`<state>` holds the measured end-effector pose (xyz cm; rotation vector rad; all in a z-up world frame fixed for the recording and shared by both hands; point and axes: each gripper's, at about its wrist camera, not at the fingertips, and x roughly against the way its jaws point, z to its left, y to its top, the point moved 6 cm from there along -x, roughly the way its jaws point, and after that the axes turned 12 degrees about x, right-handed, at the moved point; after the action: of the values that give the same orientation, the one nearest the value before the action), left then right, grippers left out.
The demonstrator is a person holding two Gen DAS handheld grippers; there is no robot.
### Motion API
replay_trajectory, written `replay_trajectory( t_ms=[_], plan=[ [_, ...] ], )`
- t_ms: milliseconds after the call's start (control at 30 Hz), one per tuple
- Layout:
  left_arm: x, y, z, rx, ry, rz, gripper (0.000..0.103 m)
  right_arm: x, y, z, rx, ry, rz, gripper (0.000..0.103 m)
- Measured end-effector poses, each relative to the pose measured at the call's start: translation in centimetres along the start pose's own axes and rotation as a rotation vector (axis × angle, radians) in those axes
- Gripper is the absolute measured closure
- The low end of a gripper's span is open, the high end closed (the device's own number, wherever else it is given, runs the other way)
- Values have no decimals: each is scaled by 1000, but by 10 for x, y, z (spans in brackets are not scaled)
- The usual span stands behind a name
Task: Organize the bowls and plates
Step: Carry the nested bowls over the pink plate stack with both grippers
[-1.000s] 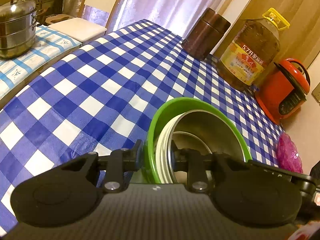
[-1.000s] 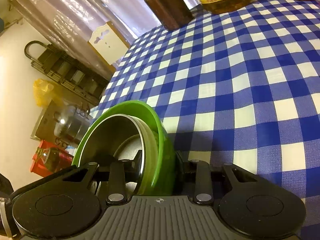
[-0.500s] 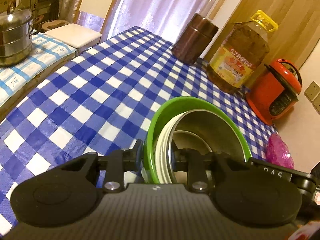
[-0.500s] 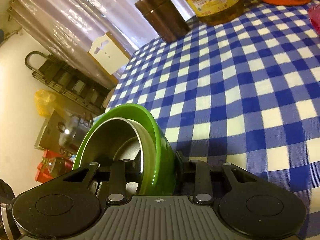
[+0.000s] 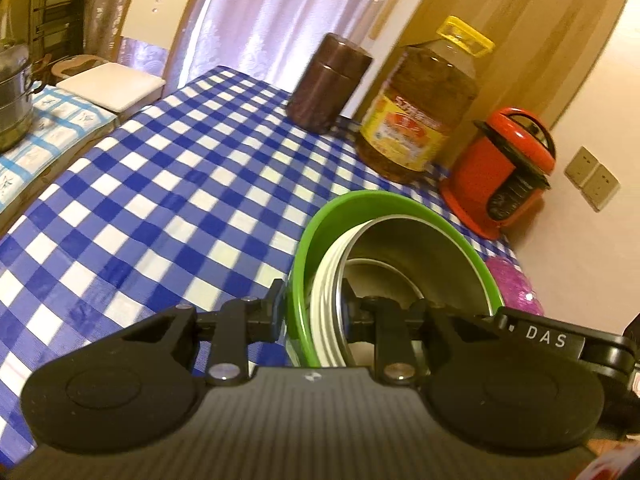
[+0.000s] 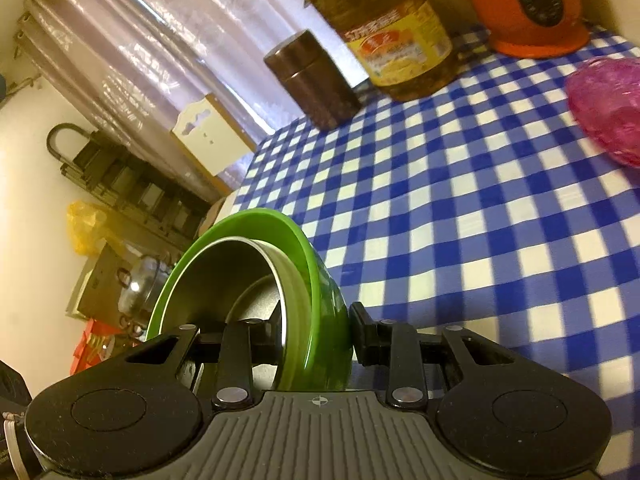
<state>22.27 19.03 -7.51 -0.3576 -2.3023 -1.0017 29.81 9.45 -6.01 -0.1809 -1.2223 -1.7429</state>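
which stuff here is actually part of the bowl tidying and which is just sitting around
Part of the job:
- green bowl
- steel bowl nested inside it
- left gripper and right gripper, both clamped on the rims

Just lying about:
- oil bottle
- brown canister
- red cooker
- pink dish
- steel steamer pot

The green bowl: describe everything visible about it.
The green bowl looks like glossy plastic with a thick rim. Nested inside it are a pale ribbed bowl and a metal bowl. The stack is held tilted on edge above the checked tablecloth, the left claw and right claw each clamped over its rim from opposite sides.
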Motion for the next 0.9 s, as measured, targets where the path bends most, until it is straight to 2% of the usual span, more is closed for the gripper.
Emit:
replay_trajectory(
  t_ms=[400, 900],
  plan=[
    [10, -28, -62, -76, -48, 59, 80, 67, 5, -34, -61, -47, -39, 71],
    [4, -87, -152, -167, -143, 174, 79, 162, 0, -101, -159, -164, -95, 71]
  ],
)
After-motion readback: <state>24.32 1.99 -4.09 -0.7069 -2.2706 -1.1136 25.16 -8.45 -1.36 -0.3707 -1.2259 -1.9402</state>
